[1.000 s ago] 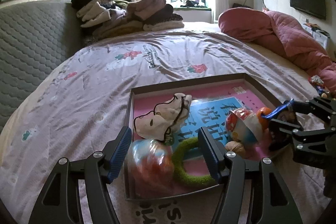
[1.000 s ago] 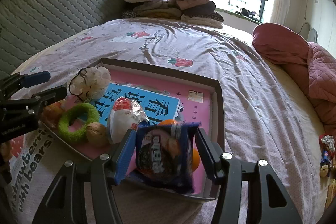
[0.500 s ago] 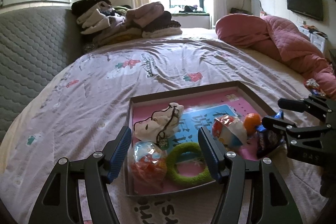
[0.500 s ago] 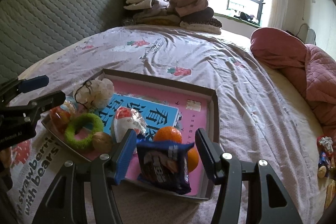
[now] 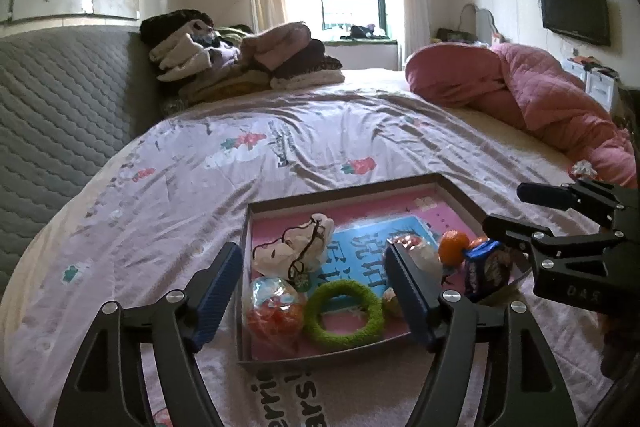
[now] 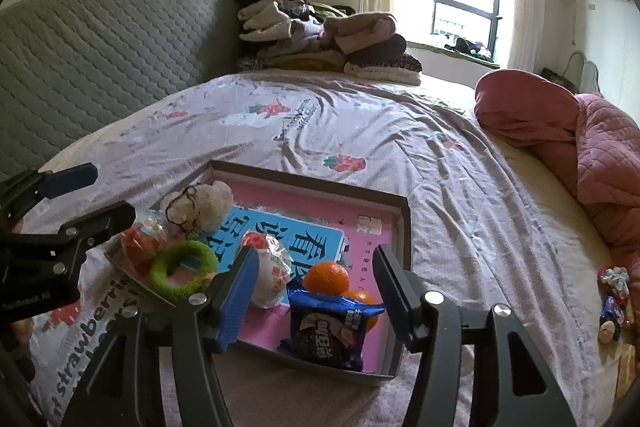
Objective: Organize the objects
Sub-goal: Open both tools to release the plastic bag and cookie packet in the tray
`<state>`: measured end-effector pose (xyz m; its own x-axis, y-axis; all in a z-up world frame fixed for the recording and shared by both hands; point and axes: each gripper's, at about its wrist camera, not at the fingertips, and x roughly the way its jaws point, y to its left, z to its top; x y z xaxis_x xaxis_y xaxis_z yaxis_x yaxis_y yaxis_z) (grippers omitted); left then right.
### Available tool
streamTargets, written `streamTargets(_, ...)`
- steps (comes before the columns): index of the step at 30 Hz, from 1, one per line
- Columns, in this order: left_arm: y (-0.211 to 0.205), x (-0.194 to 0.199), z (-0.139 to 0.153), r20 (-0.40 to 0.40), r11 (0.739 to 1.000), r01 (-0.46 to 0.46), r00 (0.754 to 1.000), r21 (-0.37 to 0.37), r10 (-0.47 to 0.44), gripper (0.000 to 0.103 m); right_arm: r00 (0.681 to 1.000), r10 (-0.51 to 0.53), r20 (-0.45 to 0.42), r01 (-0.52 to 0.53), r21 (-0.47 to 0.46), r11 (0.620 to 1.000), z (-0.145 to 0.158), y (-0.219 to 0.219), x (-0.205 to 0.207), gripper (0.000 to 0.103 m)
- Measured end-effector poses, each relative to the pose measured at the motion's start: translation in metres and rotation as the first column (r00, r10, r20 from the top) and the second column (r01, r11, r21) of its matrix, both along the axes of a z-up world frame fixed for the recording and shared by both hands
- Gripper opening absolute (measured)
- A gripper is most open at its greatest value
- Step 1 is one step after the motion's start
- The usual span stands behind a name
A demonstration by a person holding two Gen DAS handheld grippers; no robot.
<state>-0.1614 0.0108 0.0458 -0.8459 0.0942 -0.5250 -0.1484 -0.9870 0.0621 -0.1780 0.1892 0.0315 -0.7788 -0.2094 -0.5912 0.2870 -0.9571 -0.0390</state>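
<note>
Your left gripper (image 5: 314,293) hangs above the near left corner of the shallow box (image 5: 352,189) on the bed (image 5: 280,155); its jaws have just been widening and stand released, gripping nothing, with the clear ball of orange pieces (image 5: 274,311) and the green ring (image 5: 342,309) lying in the box below them. Your right gripper (image 6: 312,297) hovers over the near right corner, jaws also just easing apart and free of the blue snack packet (image 6: 328,327), which rests in the box between them, leaning on two oranges (image 6: 326,277). At ten o'clock from the packet sits a wrapped white bun (image 6: 270,267); the plush toy (image 6: 200,205) lies at the far left. A pink quilt (image 6: 592,147) is heaped at two o'clock.
</note>
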Motion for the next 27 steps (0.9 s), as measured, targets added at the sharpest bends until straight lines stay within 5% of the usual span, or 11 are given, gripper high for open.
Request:
streamTargets(14,0.003,0.034,0.021,-0.057,0.999,-0.039,0.998,-0.014,0.039,0.076,0.999,-0.018,-0.041,0.016,-0.066,0.998,0.026,0.004,0.028,0.072)
streamTargets(27,0.019,0.071,0.011,-0.013,0.999,-0.046,0.999,-0.005,0.046,0.076,0.999,-0.023,-0.036,0.02,-0.071,0.997,0.014,0.006,0.069,0.072)
